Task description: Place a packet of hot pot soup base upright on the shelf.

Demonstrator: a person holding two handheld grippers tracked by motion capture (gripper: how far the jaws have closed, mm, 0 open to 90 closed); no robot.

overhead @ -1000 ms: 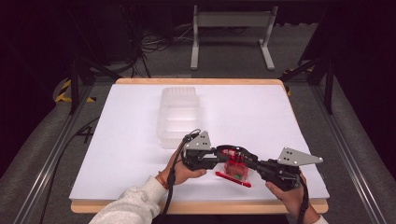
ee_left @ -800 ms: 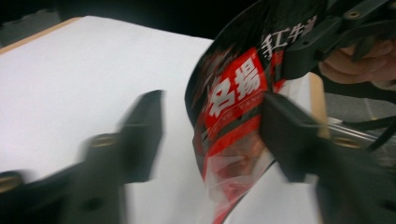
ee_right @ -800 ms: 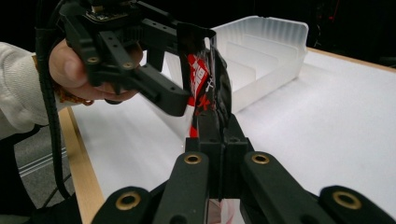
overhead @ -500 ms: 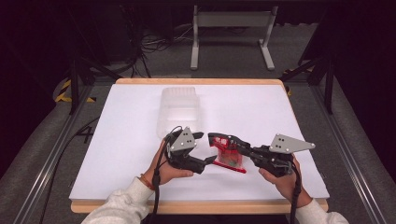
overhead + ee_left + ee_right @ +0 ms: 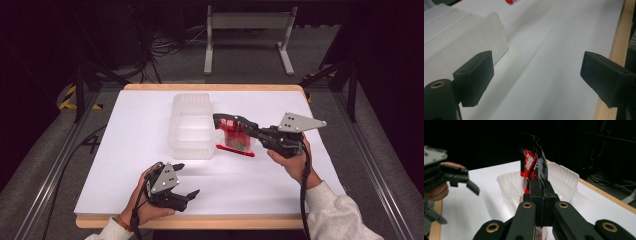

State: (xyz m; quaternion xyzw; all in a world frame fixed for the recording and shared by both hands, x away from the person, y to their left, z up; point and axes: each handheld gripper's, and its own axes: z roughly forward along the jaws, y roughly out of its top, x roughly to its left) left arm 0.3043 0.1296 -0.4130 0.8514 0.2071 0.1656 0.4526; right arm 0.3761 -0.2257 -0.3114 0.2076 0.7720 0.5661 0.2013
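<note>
Packet [image 5: 235,137], red and black, pinched in right gripper [image 5: 226,120] jaws just beside clear tray [image 5: 191,125]; left gripper [image 5: 185,180] jaws just opened wide, empty, near table [image 5: 125,150] edge. Step: carrying packet over tray; next lower in, release

White-topped bench [image 5: 150,125] sits dead centre, its wooden edge [image 5: 210,87] showing along the far side. At twelve o'clock beyond it, a grey metal stand [image 5: 247,37]. Loose cables [image 5: 170,47] at eleven, yellow-black tape [image 5: 67,97] at nine.
</note>
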